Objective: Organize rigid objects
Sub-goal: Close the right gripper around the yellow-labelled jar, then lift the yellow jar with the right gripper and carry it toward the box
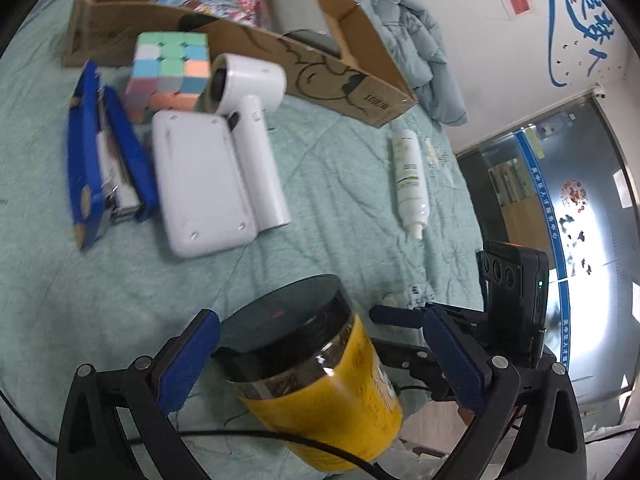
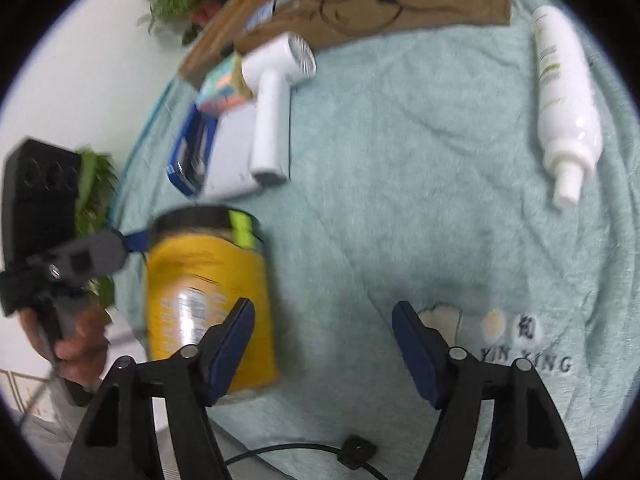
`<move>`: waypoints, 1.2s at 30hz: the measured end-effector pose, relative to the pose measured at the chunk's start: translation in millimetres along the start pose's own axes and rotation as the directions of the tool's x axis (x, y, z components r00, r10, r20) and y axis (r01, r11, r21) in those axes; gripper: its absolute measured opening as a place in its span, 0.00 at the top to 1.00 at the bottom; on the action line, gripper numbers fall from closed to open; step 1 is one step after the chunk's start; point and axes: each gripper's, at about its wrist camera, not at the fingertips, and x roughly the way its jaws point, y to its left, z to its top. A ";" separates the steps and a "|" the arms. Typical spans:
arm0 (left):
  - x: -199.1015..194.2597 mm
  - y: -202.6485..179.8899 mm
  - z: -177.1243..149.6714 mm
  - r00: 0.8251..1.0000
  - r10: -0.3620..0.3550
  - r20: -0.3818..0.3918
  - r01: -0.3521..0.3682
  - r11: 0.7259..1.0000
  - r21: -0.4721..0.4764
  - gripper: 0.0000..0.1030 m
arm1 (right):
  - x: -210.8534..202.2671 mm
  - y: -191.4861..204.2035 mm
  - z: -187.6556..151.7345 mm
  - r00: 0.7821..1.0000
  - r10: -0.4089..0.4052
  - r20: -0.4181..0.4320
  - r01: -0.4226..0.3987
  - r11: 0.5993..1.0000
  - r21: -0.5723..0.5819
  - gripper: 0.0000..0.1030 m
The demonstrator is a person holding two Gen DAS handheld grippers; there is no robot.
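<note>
Though blur hides contact, the left gripper (image 1: pixel 320 364) seemingly brackets the jar (image 1: pixel 316 376); the right gripper (image 2: pixel 324 344) gapes.

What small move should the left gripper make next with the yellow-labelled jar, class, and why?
Probably close the left gripper on the yellow-labelled, black-lidded plastic jar. The jar stands between its open blue pads without either visibly pressing it, the right gripper is open beside it with nothing between its jaws, and the brown cardboard box lies beyond.

Your left gripper (image 1: pixel 316 360) angled downward with its jaws spread wide apart, your hand (image 2: pixel 76 344) wrapped around its handle, while your right gripper (image 2: pixel 324 344) pointed down, jaws parted and gripping nothing.
</note>
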 end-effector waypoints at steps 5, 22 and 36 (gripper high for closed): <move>-8.5 22.5 -8.6 1.000 0.025 -0.012 -0.026 0.998 -0.057 0.01 | -17.9 2.7 4.1 0.994 0.096 0.050 -0.097 0.995 0.015 0.35; 8.4 33.9 -22.8 0.987 -0.076 -0.138 0.060 0.992 -0.114 0.10 | 26.5 64.1 3.3 0.981 0.190 -0.044 -0.194 0.975 -0.106 0.22; -3.4 -5.7 -10.8 1.000 -0.001 -0.031 0.001 1.000 0.024 0.17 | 45.0 95.9 11.0 0.990 0.125 0.063 -0.117 0.986 -0.119 0.18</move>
